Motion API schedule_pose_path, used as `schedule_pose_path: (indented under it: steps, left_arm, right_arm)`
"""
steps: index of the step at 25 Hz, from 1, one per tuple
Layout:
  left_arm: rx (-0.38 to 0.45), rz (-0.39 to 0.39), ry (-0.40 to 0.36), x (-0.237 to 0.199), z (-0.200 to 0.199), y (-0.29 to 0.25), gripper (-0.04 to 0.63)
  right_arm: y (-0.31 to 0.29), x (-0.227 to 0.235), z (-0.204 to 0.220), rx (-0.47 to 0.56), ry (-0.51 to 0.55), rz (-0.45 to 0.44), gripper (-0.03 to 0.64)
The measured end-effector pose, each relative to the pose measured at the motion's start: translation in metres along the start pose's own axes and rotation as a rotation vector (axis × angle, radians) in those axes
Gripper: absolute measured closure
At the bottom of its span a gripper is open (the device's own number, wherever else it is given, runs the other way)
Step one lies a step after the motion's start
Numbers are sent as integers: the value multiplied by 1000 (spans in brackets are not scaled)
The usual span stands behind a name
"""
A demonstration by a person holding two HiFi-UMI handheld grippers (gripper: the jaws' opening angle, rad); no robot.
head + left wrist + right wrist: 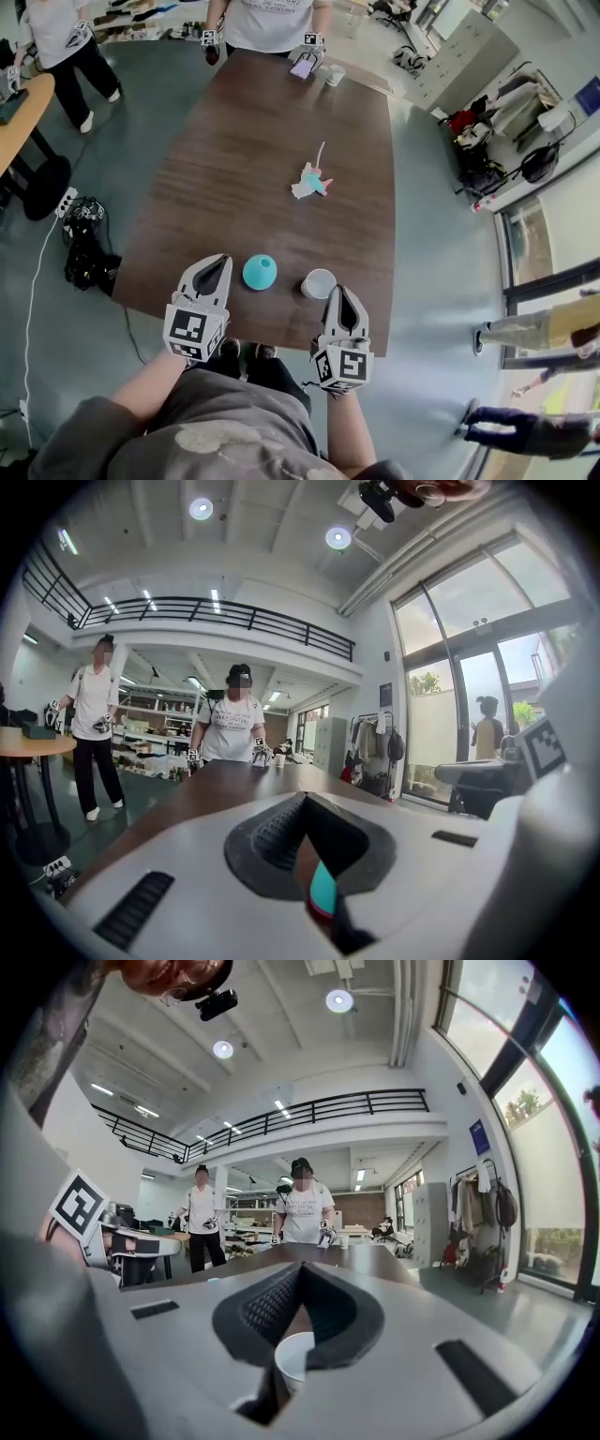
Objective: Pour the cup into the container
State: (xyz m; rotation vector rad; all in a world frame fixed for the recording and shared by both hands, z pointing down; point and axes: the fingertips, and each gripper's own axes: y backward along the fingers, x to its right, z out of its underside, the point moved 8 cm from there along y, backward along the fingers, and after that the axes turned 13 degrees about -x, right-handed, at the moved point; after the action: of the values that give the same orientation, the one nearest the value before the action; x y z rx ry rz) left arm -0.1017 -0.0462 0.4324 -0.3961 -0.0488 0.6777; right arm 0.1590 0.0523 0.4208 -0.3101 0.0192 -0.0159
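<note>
White cup (319, 283) stands upright, long axis vertical, near the front edge of the table (234, 141), just right of the teal container (260, 272) and not touching it. Right tongs (341, 294) are nearer, with the cup just ahead-left of and below their tips. Left tongs (218, 262) are just left of the container. Both tongs are clenched on nothing. Cup contents unreadable, so this fits before the pour or cup set back.

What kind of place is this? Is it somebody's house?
Probably not a house: it looks like a big workshop or lab hall. There is a long wooden table, an upstairs walkway with a black railing, and very tall glass windows.
</note>
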Motion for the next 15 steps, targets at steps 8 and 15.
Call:
schedule_pose_path:
  steps: [8,15]
  left_arm:
    - [2,-27,3,6,9,15,588]
    - [0,-47,20,40,13,30,588]
  right_arm:
    - [8,1,15,-26,13,-12,627]
    - [38,23,24,-71,24,-26,629]
